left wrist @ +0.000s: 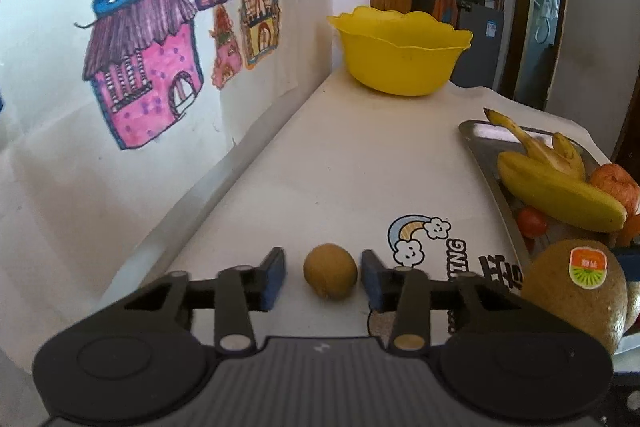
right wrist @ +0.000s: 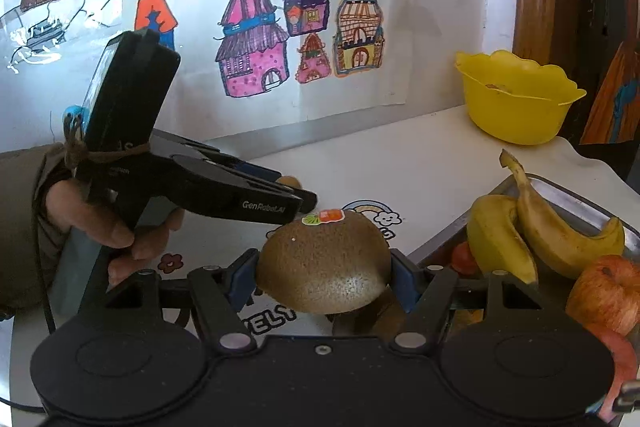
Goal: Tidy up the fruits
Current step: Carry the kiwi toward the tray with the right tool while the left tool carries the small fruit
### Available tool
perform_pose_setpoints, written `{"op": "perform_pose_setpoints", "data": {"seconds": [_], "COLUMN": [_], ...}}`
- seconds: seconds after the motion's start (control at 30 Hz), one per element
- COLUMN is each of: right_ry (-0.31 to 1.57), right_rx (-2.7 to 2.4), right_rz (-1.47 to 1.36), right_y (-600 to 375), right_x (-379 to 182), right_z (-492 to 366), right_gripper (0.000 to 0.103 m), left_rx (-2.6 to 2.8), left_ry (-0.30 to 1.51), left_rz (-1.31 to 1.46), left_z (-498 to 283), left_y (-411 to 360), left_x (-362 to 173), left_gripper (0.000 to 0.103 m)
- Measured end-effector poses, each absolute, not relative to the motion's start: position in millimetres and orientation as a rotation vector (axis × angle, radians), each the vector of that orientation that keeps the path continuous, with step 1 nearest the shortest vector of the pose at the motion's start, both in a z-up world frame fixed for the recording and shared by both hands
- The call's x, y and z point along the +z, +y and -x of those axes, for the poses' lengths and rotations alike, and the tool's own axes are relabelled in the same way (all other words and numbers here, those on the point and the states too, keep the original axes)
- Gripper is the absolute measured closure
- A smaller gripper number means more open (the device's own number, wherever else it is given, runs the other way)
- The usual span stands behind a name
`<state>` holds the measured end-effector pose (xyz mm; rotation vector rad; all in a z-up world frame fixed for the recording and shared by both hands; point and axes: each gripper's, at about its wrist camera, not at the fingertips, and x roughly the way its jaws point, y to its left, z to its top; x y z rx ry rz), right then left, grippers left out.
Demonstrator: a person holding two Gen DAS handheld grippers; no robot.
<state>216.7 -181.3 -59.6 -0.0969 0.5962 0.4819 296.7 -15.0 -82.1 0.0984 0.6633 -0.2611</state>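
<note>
**Two kiwis, two grippers, open tabletop ahead**

The left gripper (left wrist: 323, 277) stands spread around the small kiwi (left wrist: 330, 275) on the white table (left wrist: 360, 155), apparently clear of both pads. The right gripper (right wrist: 323, 281) is clamped on the stickered kiwi (right wrist: 323, 267). Bare tabletop runs to the yellow bowl (left wrist: 400, 55) at the far corner; the tray (left wrist: 486, 157) of bananas (left wrist: 556, 193) crowds the right edge. Only the right wrist view shows the hand (right wrist: 100, 223) on the left tool.
</note>
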Motion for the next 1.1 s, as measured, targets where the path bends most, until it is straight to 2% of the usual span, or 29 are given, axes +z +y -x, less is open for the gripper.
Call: {"op": "perform_pose_setpoints", "data": {"seconds": [0.37,0.6,1.1], "right_ry": [0.568,0.522,0.427], "right_rx": [0.466,0.435,0.206], "right_rz": [0.063,0.034,-0.015], "right_y": [-186,-207,-316], "right_x": [-58,-46,-20], "right_z": [-206,-178,-142], "right_gripper": [0.034,0.034,0.034], "left_rx": [-0.294,-0.316,-0.455], "left_ry": [0.687,0.624,0.476], "left_rz": [-0.050,-0.048,-0.087], "left_z": [-262,-233,-224], "left_y": [-17,-33,-141], "left_x": [-75,-46,10], "left_gripper": [0.073,0.073,0.073]}}
